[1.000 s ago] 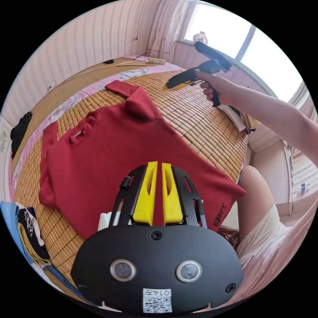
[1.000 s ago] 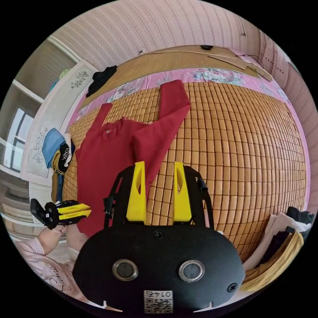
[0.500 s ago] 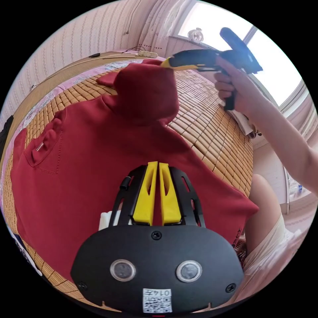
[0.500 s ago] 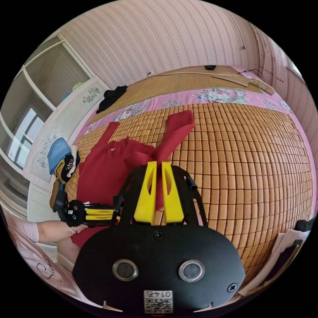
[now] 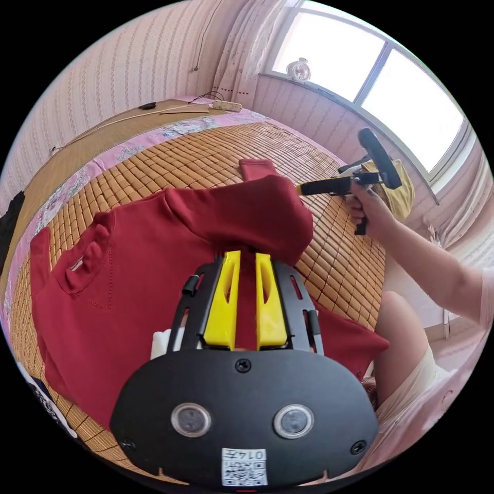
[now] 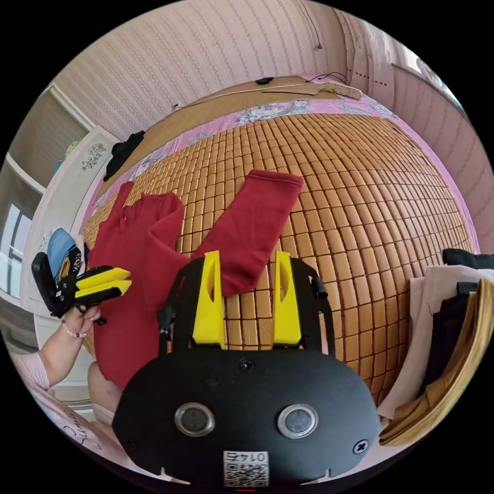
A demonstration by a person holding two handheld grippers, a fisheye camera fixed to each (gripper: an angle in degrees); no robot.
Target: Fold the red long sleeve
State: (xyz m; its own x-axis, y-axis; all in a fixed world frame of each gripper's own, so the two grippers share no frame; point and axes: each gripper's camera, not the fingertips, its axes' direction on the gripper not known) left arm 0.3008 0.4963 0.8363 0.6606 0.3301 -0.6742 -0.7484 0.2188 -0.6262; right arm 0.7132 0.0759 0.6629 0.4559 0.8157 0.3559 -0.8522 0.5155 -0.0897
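The red long sleeve shirt [image 5: 128,288] lies spread on a bamboo mat [image 5: 175,154], collar toward the left. Its near sleeve [image 6: 247,226] rests slanted across the mat, cuff [image 6: 272,180] at the far end. In the left gripper view that sleeve [image 5: 257,216] humps up beside the body. My right gripper [image 6: 247,256] hangs open just over the sleeve's lower part, holding nothing; it also appears as the right gripper [image 5: 303,189] in a hand beyond the sleeve. My left gripper [image 5: 248,254] hovers over the shirt's body with a narrow gap and nothing between its jaws; it is the left gripper [image 6: 128,276] beside the hem.
A stack of folded clothes [image 6: 453,329] sits at the mat's right edge. More clothes [image 6: 64,252] are piled past the shirt's left side. A black garment [image 6: 123,149] lies at the far edge. The person's leg [image 5: 396,329] is by the near edge, under a window [image 5: 360,67].
Half a second ago my right gripper was shut on the raised sleeve; now it is open and the sleeve lies on the mat. My left jaws have parted a little.
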